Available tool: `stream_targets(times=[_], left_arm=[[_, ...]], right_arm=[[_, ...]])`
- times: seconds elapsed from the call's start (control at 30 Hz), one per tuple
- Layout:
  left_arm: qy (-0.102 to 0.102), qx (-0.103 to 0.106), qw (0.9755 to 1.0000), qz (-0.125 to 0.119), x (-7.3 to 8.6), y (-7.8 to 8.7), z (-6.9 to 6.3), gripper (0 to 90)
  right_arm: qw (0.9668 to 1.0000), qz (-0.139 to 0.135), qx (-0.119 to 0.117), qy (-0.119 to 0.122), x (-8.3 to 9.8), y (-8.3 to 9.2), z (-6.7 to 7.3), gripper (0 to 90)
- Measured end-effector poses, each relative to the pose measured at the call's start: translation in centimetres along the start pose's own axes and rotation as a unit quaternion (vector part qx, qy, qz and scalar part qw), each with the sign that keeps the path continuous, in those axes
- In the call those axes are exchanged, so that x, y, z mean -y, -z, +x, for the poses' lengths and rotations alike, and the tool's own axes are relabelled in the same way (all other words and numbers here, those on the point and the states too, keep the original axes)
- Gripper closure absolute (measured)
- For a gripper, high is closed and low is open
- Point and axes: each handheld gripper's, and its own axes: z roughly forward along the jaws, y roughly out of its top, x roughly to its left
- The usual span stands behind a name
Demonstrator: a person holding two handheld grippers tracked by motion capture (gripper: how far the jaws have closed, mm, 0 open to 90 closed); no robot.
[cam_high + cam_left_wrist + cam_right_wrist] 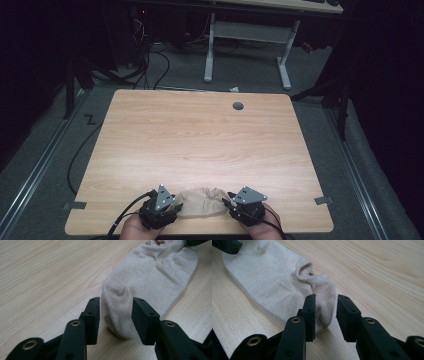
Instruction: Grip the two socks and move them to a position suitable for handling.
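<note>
Black jaws of the left gripper [115, 320] rise at the bottom of the left gripper view, parted, with the rounded end of a beige sock [150, 277] lying between them; its left pad sits right against the knit, while a sliver of gap shows on the other side, so the pads do not press. From the right gripper view, the right gripper [326, 316] stands likewise apart around the sock's [274, 287] opposite end, the cuffed opening puckered just beyond its pads, and whether either pad touches the fabric is hard to tell. Seen from the high view, the sock [202, 202] lies crumpled at the near edge of a light wooden table [200, 135], stretched between the left gripper [172, 206] and the right gripper [231, 204], each held in a hand cut off by the bottom edge. That view also gives what the close ones lack: grey carpet, trailing cables and a white-legged desk [250, 45] beyond the table. From above, the grey plates cover both sets of jaws, and the surroundings fall off into darkness.
</note>
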Motion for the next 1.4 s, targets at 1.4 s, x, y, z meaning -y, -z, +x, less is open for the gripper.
stream_targets(times=[1.4], left_arm=[[0.115,-0.099,0.9878,-0.035,1.4,0.5,13.3,45.3]], right_arm=[[0.9803,-0.073,0.126,-0.134,2.9,1.3,-10.2,54.8]])
